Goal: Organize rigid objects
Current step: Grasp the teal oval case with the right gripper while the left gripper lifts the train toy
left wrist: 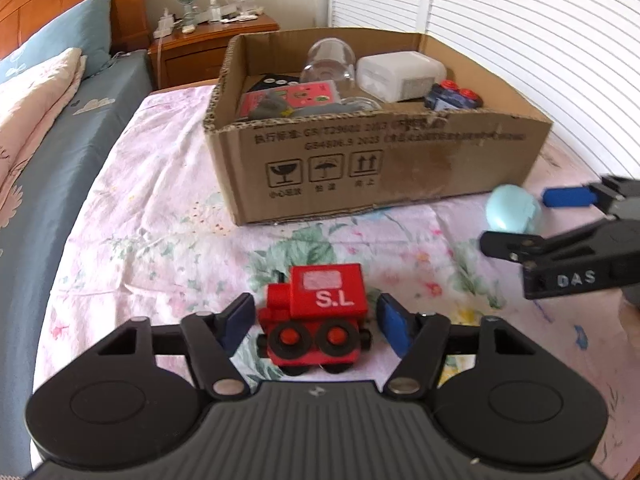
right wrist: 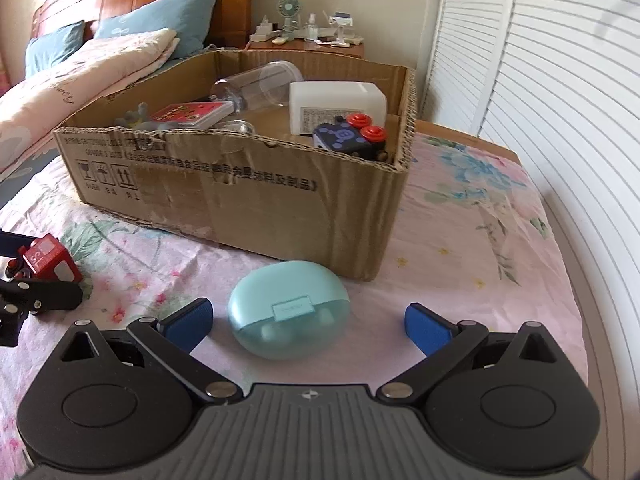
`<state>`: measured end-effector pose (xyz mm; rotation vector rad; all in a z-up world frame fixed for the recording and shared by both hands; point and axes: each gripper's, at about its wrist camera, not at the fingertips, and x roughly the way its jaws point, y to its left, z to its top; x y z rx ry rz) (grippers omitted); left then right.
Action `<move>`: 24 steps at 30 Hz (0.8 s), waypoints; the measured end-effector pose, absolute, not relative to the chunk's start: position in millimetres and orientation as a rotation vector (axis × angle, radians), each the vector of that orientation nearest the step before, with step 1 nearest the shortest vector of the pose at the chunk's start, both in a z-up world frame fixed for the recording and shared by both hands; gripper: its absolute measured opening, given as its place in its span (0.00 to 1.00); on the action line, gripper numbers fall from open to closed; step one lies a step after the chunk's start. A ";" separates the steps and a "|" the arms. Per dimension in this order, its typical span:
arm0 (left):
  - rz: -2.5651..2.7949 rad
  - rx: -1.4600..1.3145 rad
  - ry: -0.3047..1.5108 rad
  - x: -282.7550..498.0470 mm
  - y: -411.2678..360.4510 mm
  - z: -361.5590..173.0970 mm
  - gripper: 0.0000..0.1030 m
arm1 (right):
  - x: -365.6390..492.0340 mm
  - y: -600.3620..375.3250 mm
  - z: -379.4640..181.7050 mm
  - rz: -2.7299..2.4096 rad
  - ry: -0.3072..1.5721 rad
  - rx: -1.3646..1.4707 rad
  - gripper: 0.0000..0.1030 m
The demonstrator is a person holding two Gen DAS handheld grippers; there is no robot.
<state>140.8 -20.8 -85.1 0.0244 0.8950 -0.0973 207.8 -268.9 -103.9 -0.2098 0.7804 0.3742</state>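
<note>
Mostly the cardboard box (left wrist: 400,168) was filled; the red toy train (left wrist: 320,316) sat between the left gripper (left wrist: 316,320) jaws, not yet squeezed, and the mint earbud case (right wrist: 288,314) between the right gripper (right wrist: 308,320) jaws, wide apart

Red toy train (left wrist: 320,316) looked painted wood, semi-gloss; mint oval case (right wrist: 288,314) smooth satin plastic; brown box (left wrist: 380,160) rough corrugated cardboard.
</note>
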 end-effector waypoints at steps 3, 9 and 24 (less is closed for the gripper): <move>-0.113 0.031 0.898 140.3 -22.5 -84.2 0.53 | 208.7 -266.5 -103.4 0.392 0.778 -0.216 1.00; -0.163 0.072 0.884 136.7 -27.0 -84.5 0.53 | 203.6 -263.3 -98.2 0.432 0.779 -0.219 0.83; -0.255 0.184 0.909 143.0 -30.4 -75.2 0.52 | 191.3 -263.0 -87.1 0.438 0.808 -0.260 0.64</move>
